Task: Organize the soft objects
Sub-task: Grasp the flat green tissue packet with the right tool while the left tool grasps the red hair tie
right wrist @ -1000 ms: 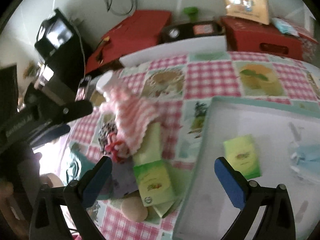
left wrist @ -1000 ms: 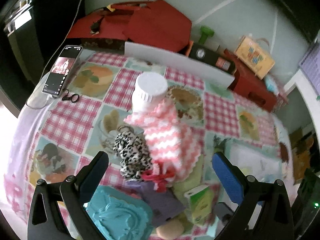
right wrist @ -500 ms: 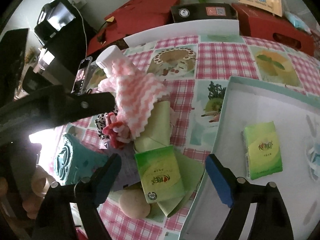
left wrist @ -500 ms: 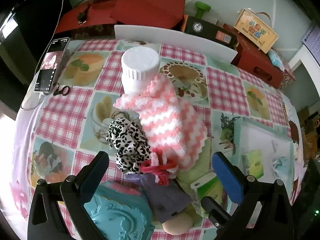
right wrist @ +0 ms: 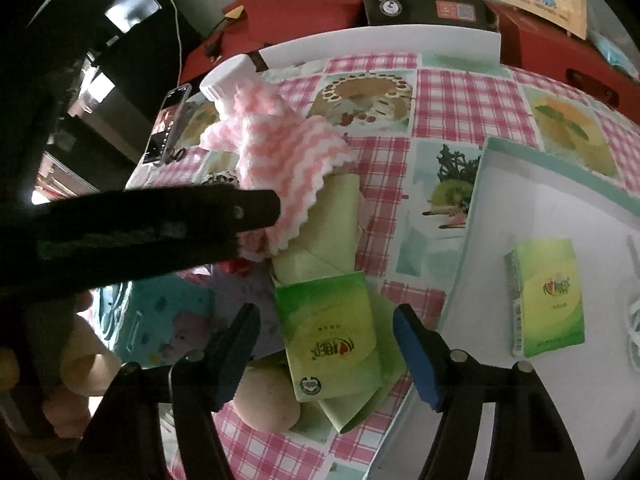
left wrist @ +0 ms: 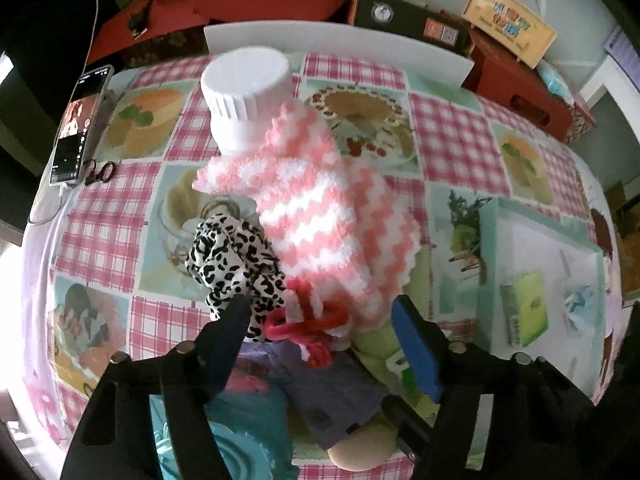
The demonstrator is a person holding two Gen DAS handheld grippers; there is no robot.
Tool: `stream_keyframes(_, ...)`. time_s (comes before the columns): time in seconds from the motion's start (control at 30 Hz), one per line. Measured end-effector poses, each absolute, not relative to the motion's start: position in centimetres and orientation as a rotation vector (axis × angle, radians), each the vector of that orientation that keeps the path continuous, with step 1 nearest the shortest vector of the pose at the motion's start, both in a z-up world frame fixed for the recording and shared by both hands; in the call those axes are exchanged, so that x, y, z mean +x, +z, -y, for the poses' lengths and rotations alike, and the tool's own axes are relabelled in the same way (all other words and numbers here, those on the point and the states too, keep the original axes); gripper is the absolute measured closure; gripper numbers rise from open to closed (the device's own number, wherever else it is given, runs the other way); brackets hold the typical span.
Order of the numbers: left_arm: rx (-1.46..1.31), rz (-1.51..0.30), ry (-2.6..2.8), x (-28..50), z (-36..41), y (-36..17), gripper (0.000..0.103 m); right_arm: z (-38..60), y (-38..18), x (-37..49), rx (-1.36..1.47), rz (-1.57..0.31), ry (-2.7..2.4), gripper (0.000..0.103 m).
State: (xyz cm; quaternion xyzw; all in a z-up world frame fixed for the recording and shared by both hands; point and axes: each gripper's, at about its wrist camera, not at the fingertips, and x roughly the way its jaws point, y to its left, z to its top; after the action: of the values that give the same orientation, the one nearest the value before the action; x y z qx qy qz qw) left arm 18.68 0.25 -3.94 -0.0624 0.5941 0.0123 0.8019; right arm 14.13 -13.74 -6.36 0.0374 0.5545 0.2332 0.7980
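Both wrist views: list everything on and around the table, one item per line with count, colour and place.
Knitted cloth: one, pink and white, mid-table on the pile.
Bottle: one, white, behind the knitted cloth.
Scrunchie: one, leopard print, left of the cloth.
Red tie: one, at the cloth's near edge.
Tissue packs: two, green; one on the pile, one in the tray.
Tray: one, white with pale green rim, right side.
Green cloth: one, folded, under the pack.
Phone: one, far left edge.
Teal item: one, near left.
Left tool: open, over the red tie.
Right tool: open, over the pile's pack.
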Motion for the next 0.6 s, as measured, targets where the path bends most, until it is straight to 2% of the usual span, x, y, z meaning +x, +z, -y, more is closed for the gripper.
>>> stream_keyframes(0.07, -0.123, -1.288, 0.031, 18.7, -0.3, -4.5, 0.041, 13.6, -6.7, 14.2, 0.083, -1.206, 0.508, 0.037)
stream_keyframes(0.17, -0.104, -1.29, 0.039, 18.7, -0.3, -4.9, 0.043, 13.4, -7.3, 14.4, 0.071, -1.227, 0.504, 0.044)
stream_keyframes(0.27, -0.093, -1.29, 0.038, 18.8, -0.2, -5.3, 0.044, 13.3, -7.6, 14.3, 0.061, -1.233, 0.499, 0.046)
stream_keyframes(0.6, -0.117, -1.292, 0.009, 19.1, 0.0, -5.9, 0.065, 13.3, -7.6, 14.4, 0.048, -1.229, 0.493, 0.049)
